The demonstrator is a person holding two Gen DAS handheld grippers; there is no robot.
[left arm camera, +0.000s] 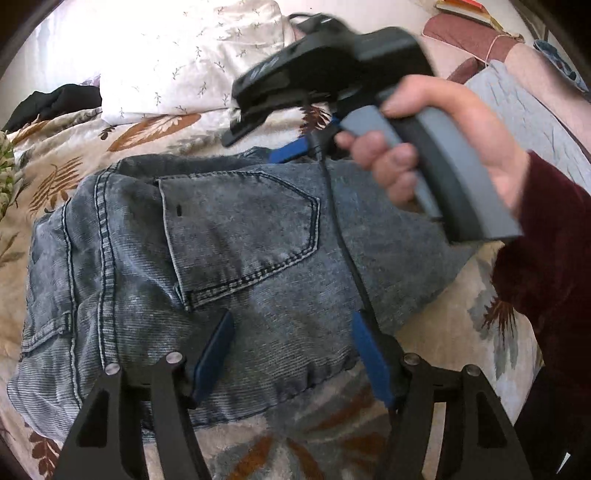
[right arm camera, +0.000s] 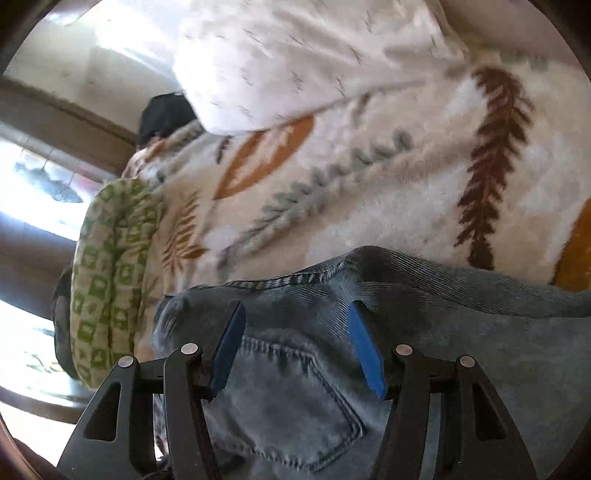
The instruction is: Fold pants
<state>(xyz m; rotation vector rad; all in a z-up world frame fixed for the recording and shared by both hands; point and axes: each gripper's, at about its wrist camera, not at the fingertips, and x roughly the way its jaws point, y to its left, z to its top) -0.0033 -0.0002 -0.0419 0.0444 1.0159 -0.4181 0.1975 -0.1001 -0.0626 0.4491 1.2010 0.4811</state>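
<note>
Grey-blue jeans (left arm camera: 229,251) lie folded on a leaf-patterned blanket (left arm camera: 66,173), back pocket (left arm camera: 240,229) up. My left gripper (left arm camera: 291,321) is open, its blue fingers (left arm camera: 216,354) spread just above the jeans' near edge, holding nothing. The right gripper's blue fingers (left arm camera: 288,151) show at the far edge of the jeans in the left wrist view, held by a hand (left arm camera: 436,147). In the right wrist view the right gripper (right arm camera: 297,314) is open over the jeans (right arm camera: 480,332) near the pocket (right arm camera: 295,398), holding nothing.
A white pillow (left arm camera: 177,55) lies at the back of the bed, a black garment (left arm camera: 55,103) to its left. A green patterned cloth (right arm camera: 107,269) hangs at the bed's left edge. A grey pillow (left arm camera: 517,107) and books (left arm camera: 469,11) lie at the right.
</note>
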